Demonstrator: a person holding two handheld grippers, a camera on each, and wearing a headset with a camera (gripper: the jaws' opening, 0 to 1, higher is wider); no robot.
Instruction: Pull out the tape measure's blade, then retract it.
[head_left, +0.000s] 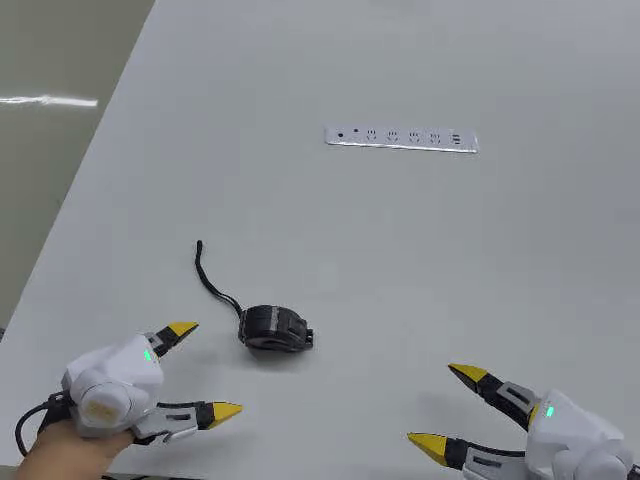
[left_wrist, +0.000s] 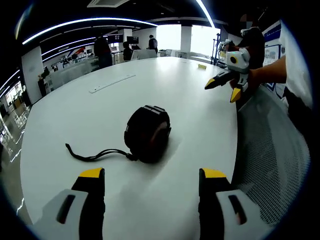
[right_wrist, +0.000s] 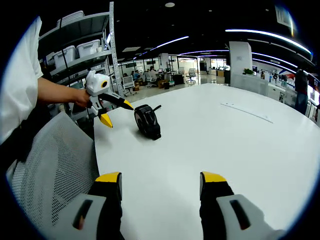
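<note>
Right now we hold both grippers low over the white workbench (head_left: 400, 250), and neither touches anything. Our left gripper (head_left: 207, 368) sits at the near left of the head view. Its 2 yellow-tipped jaws are spread wide with nothing between them, and a hand (head_left: 65, 452) shows under its white body. Our right gripper (head_left: 444, 407) sits at the near right, its 2 jaws likewise wide apart and empty.

The black tape measure (head_left: 275, 329) stands on its base on the workbench between the 2 grippers. It is nearer the left one, just beyond that gripper's upper jaw tip and clear of it, and the blade is not yet pulled out. A black wrist cord (head_left: 212, 280) trails from the case toward the far left and lies slack on the surface.

In the left gripper view the case is straight ahead, centred between the jaws, with the cord running off to the left. In the right gripper view it is further off and to the left, close beside the left gripper's tips.

A white power strip (head_left: 401, 138) lies flat well beyond the tape measure, toward the far side of the workbench. A grey mesh chair back (right_wrist: 55, 160) stands at the near table edge in the right gripper view
</note>
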